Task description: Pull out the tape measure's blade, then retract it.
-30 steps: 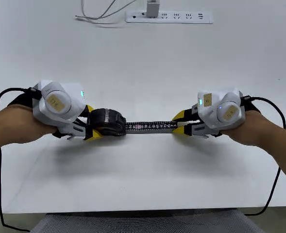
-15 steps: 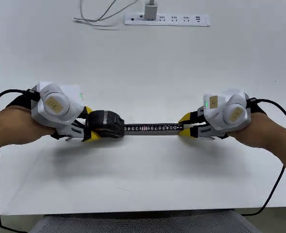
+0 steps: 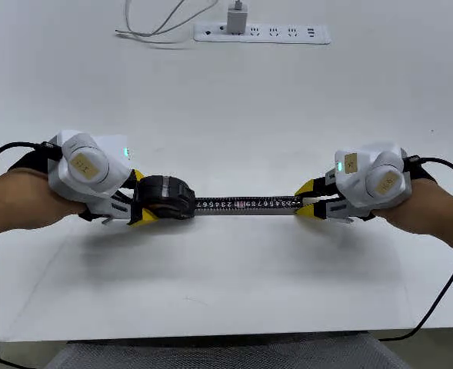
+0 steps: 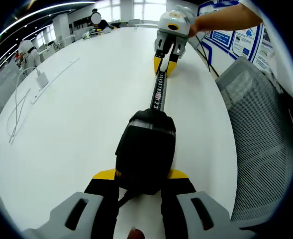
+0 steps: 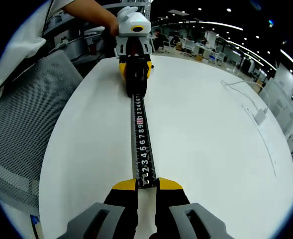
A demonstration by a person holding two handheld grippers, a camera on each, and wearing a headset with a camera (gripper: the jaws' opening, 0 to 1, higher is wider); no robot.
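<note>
The two jaws of the left gripper (image 3: 141, 197) are clamped on the one black tape measure case (image 3: 164, 197). The two yellow-tipped jaws of the right gripper (image 3: 306, 201) are pinched together on the tip of its single blade (image 3: 245, 204) — drawn out, numbers up, taut between the two grippers along the white workbench (image 3: 226, 108). Beyond them, one power strip (image 3: 261, 33) carries one white charger (image 3: 239, 14) — and one grey mesh chair (image 3: 211, 355) sits at the near edge.
</note>
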